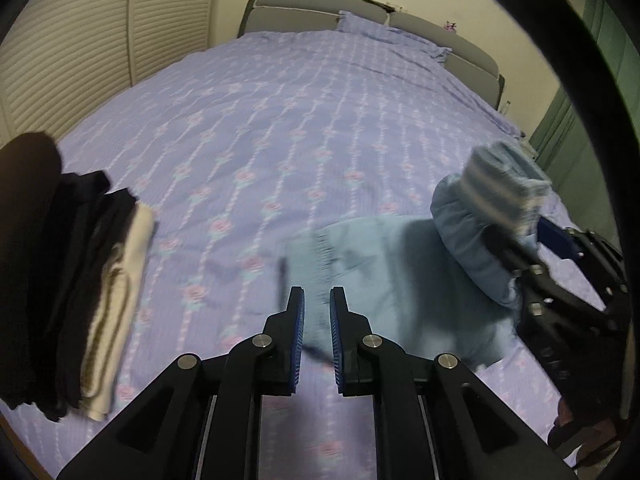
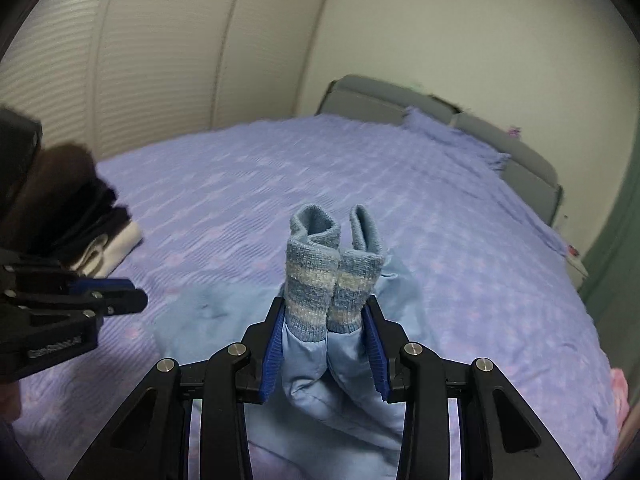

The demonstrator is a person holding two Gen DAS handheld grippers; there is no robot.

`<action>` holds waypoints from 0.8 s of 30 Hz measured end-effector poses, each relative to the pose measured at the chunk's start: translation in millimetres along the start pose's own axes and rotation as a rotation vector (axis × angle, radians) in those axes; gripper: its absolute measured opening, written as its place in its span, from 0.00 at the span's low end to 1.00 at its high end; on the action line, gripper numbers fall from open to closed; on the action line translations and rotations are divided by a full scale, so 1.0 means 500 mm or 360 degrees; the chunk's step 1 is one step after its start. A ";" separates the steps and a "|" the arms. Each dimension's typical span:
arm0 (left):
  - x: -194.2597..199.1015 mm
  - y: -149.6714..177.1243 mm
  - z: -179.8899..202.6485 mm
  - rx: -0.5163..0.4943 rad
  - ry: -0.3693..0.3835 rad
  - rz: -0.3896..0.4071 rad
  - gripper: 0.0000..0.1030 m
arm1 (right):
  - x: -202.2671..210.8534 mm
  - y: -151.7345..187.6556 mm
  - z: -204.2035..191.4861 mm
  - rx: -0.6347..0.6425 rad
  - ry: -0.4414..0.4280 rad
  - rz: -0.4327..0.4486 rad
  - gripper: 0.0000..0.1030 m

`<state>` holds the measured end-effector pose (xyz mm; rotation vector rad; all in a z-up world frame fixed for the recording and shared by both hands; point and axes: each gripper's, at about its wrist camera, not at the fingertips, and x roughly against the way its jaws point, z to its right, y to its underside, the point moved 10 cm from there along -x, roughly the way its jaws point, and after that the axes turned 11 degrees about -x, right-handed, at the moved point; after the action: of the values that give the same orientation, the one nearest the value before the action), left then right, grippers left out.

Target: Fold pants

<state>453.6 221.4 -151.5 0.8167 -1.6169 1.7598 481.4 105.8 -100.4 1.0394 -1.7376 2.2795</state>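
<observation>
Light blue pants with striped knit cuffs lie on the purple bedspread. My right gripper is shut on the two cuffed leg ends and holds them raised above the rest of the pants; it shows in the left wrist view at the right. My left gripper has its jaws narrowly apart over the pants' near edge, with blue fabric between the pads; whether it pinches the fabric is unclear. It shows at the left of the right wrist view.
A stack of folded dark and cream clothes lies at the bed's left side, also in the right wrist view. A pillow and a grey headboard are at the far end. Louvred wardrobe doors stand left.
</observation>
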 end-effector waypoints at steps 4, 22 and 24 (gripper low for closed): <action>-0.002 0.020 -0.047 0.0003 -0.0043 -0.0016 0.13 | -0.029 0.020 -0.061 0.0073 -0.0031 -0.0067 0.37; -0.019 0.003 -0.060 0.0103 0.0271 0.0027 0.22 | -0.077 0.103 -0.193 0.0022 -0.0401 -0.0219 0.48; -0.028 -0.005 -0.048 0.0106 0.0360 0.0008 0.22 | -0.077 0.104 -0.189 -0.0026 -0.0434 -0.0234 0.51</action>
<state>463.6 245.3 -162.3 0.6184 -1.4198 1.8455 443.8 183.5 -175.7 1.4814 -1.6999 2.1128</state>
